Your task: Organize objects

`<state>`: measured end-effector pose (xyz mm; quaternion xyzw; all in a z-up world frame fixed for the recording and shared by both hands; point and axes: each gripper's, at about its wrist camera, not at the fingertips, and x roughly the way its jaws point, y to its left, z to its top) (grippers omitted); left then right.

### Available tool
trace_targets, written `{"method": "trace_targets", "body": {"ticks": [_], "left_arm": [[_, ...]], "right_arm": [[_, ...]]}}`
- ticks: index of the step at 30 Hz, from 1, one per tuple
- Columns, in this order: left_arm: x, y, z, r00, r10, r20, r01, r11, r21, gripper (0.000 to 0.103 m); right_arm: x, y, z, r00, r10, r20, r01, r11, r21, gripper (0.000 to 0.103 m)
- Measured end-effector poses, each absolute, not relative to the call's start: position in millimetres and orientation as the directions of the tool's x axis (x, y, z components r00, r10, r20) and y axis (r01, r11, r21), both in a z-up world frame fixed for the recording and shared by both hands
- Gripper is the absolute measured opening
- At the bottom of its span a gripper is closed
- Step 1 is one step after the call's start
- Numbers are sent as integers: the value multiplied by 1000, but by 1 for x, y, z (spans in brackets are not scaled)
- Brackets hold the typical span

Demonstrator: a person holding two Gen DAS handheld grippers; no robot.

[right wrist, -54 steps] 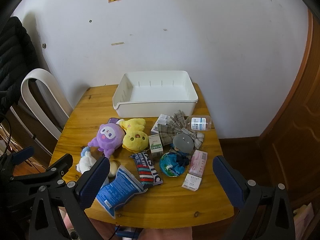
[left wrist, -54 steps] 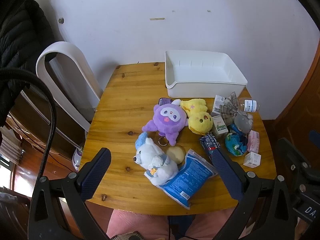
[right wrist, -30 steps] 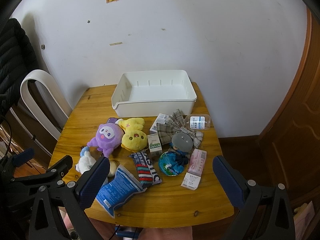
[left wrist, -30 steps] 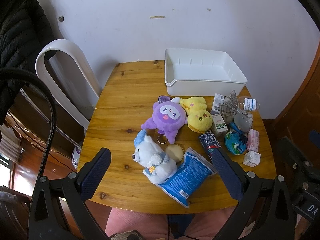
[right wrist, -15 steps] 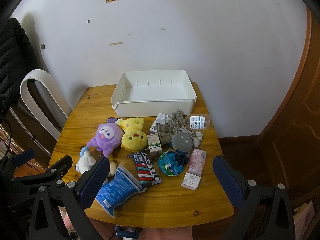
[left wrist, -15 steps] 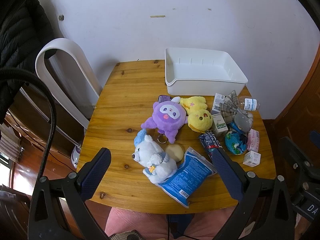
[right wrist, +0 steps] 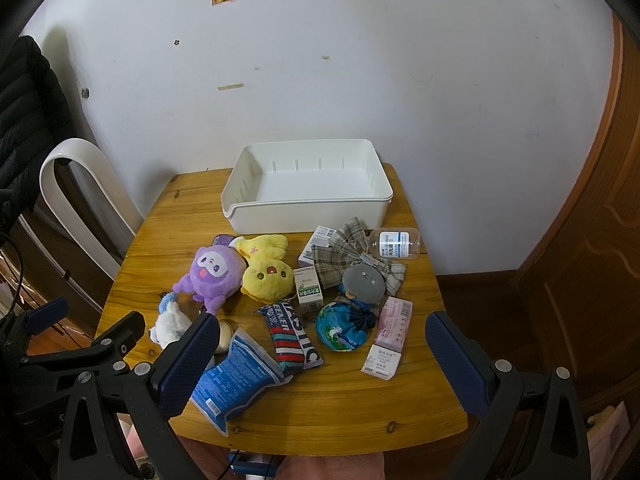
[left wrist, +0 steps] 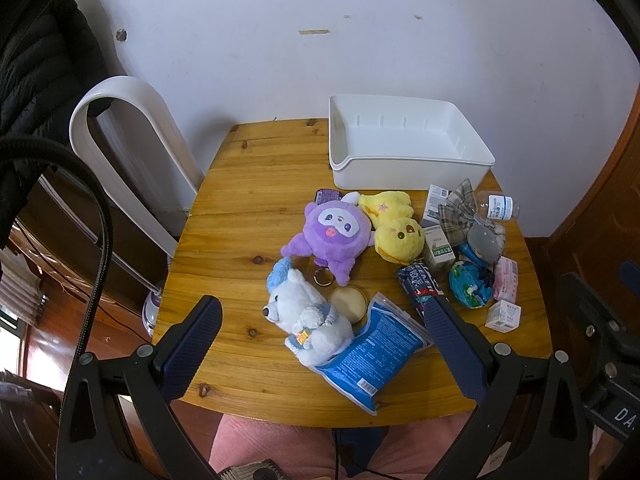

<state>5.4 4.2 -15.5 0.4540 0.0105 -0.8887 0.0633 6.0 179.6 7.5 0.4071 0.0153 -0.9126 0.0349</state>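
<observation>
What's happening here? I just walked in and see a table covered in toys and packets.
A person holds two grippers above the wooden table, both with jaws open and empty. The white bin at the back holds nothing yet. The purple plush, yellow plush, white bear, blue packet and small boxes lie loose in front of it, untouched.

We note black gripper frames with silver screws. The fingers (left wrist: 191, 342) carry textured navy pads. Pink trousers (left wrist: 280, 446) are worn.
</observation>
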Motion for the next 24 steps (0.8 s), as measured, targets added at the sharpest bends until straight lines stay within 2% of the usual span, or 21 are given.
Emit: {"method": "trace_targets", "body": {"ticks": [24], "left_arm": [[5, 6, -15, -576, -120, -809, 147, -988, 41, 101]], "right_arm": [[6, 179, 9, -668, -48, -742, 74, -997, -3, 103]]}}
